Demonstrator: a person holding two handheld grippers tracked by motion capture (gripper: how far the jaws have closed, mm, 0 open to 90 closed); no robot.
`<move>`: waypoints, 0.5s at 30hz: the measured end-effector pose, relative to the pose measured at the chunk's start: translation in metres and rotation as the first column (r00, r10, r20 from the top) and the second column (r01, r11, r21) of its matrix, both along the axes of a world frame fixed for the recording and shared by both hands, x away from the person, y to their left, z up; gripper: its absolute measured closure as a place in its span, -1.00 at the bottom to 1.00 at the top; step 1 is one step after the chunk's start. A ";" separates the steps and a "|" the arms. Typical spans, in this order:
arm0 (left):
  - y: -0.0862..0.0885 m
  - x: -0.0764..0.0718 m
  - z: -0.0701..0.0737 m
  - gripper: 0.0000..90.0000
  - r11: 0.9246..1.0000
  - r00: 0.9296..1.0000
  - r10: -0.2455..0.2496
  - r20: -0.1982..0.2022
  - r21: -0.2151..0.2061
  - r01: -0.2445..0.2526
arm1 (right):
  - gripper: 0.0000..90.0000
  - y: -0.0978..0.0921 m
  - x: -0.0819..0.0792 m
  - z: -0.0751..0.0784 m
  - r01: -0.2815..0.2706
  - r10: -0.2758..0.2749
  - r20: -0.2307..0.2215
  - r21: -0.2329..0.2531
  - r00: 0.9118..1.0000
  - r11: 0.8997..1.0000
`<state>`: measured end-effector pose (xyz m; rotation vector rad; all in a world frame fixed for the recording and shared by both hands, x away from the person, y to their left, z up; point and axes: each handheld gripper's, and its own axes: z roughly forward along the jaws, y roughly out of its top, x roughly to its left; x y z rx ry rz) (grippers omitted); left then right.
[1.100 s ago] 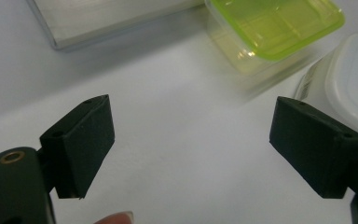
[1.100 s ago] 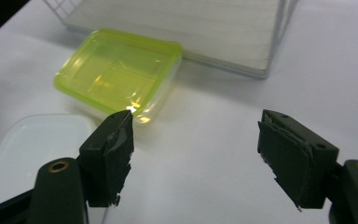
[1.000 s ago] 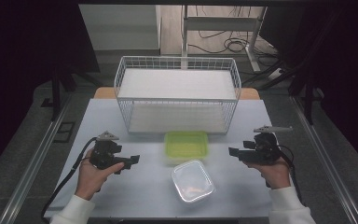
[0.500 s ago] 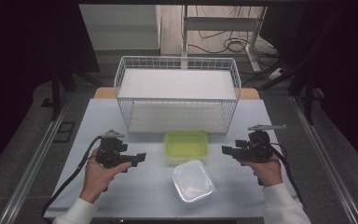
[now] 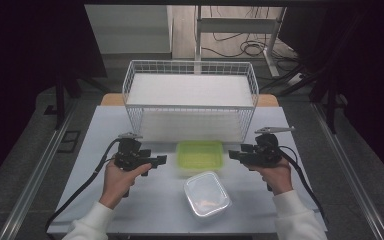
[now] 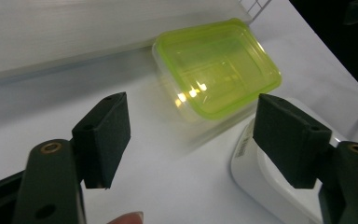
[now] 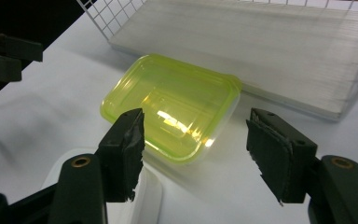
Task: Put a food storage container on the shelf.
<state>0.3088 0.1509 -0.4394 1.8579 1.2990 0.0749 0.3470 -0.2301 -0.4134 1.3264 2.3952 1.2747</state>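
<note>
Yellow-green, the lidded container (image 5: 200, 154) sits mid-table just near of the wire basket (image 5: 130, 95), with a clear container (image 5: 207, 193) nearer still. Over the last second the left gripper (image 5: 159, 160) and right gripper (image 5: 234, 154) have closed in from either side, jaws spread wide and empty. That suggests a two-sided grasp of it is coming.

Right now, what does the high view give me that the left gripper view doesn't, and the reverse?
High view alone: the whole white wire basket, both hands with the left gripper and right gripper, and the table edges. Left gripper view alone: its own black fingers spread apart up close, and a label on the clear container's side. Both share: the green-lidded container and the clear container beside it.
</note>
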 end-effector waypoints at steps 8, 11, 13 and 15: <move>-0.015 0.022 -0.001 -0.30 1.000 0.998 -0.013 -0.057 -0.017 0.012 | -0.14 0.019 0.019 -0.011 -0.011 0.013 -0.066 0.018 0.998 1.000; -0.020 0.028 -0.002 -0.25 1.000 0.997 -0.019 -0.081 -0.020 0.017 | -0.13 0.021 0.025 -0.016 -0.001 0.002 -0.085 0.013 0.996 1.000; -0.024 0.033 -0.003 -0.23 0.999 0.995 -0.023 -0.095 -0.029 0.021 | -0.12 0.023 0.028 -0.019 0.001 0.000 -0.096 0.008 0.995 1.000; -0.027 0.038 -0.005 -0.22 0.999 0.993 -0.022 -0.114 -0.039 0.018 | -0.11 0.025 0.031 -0.023 0.003 -0.002 -0.106 0.007 0.994 1.000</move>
